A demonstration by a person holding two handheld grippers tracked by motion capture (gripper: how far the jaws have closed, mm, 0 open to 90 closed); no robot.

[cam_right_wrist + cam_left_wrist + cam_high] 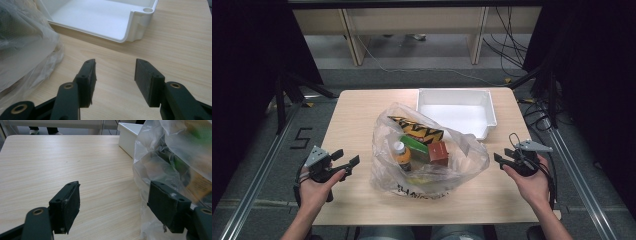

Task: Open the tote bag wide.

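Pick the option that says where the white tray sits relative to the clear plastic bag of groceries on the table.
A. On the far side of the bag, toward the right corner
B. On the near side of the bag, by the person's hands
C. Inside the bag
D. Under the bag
A. In the high view the white tray lies beyond the plastic bag, near the table's far right corner.

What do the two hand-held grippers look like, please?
Both the left gripper and the right gripper are black, each with two flat rectangular jaws, a grey three-cornered plate on top and a black trailing cable. The forearms show no sleeves.
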